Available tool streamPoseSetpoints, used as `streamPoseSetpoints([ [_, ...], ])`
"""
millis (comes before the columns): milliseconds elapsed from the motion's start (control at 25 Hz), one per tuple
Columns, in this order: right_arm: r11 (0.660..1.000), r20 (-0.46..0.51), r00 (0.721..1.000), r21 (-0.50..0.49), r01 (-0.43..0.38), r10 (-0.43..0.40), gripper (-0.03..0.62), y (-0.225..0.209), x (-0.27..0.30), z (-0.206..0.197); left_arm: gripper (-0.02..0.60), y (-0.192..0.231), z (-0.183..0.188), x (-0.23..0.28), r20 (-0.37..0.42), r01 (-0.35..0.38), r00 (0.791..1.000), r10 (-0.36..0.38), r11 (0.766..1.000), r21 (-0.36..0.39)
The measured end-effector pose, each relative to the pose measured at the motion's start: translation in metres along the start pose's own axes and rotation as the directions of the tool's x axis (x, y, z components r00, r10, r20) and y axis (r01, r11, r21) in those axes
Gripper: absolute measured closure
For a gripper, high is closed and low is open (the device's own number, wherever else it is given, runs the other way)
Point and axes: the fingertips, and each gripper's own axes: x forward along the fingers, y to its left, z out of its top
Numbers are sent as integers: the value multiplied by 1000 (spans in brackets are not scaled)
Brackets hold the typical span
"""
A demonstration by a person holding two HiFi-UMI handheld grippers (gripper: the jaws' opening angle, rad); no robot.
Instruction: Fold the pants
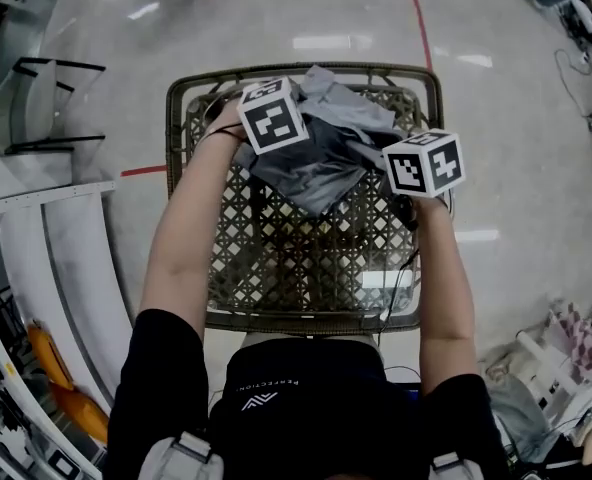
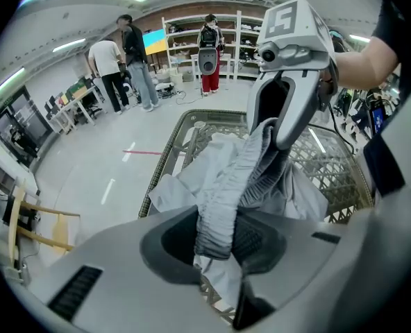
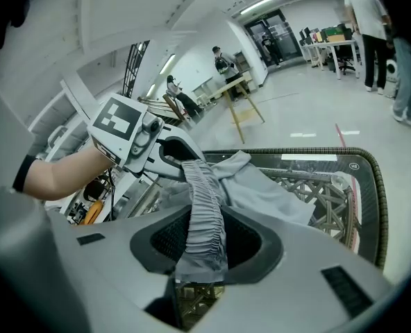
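On my left, my left claw points steeply down. Its jaws are drawn in to a narrow gap and pinch the gathered elastic waistband of the grey pants, and the band fills the space between the pads.

From there the waistband runs as one taut strip straight across to my other hand, so its long axis lies left to right between the two claws. The rest of the cloth hangs bunched below and beyond it, over the far half of the woven tabletop. It seems to rest there, though I cannot tell how much of it touches the lattice. The near half of the lattice, toward my body, is bare. I judge that is where the pants need to be spread, with the band kept level, before any fold.

On my right, my right claw is tilted less steeply. Its jaws are a little wider but clamped on the same band, which bulges out past the pads. Neither hand is nearer, since each holds one end.
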Motion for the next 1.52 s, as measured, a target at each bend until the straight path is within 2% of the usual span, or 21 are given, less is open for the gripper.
streamPoseSetpoints([
  [160,1000,-10,1000,4,-1,1,465,-12,5,-3,485,3,-1,12,-18,0,1000,-1,1000,-9],
  [400,999,4,1000,-15,28,-28,462,-23,10,-6,480,5,-2,19,-3,-23,1000,23,999,-25],
  [640,993,41,994,-63,103,-101,459,-34,4,1,420,17,-1,13,36,-79,996,81,996,-49],
  [880,979,106,976,-48,198,-193,439,-50,-8,16,406,29,0,9,67,-155,985,161,985,-78],
  [1040,972,158,962,-28,232,-224,439,-54,-17,23,405,41,6,0,97,-209,971,220,971,-113],
  [1200,982,179,970,-62,176,-162,441,-37,-16,27,416,51,10,-14,128,-251,955,269,957,-145],
  [1320,990,174,984,-132,58,-34,493,-5,-10,27,447,46,7,-19,122,-243,957,263,957,-156],
  [1400,987,130,989,-156,-47,68,519,18,-2,20,507,34,1,-17,98,-200,972,215,970,-140],
  [1440,984,100,989,-157,-89,105,522,27,3,15,517,25,-4,-13,81,-169,980,179,978,-123],
  [1520,980,43,990,-154,-129,137,526,35,13,1,528,6,-15,-5,46,-105,993,109,991,-89],
])
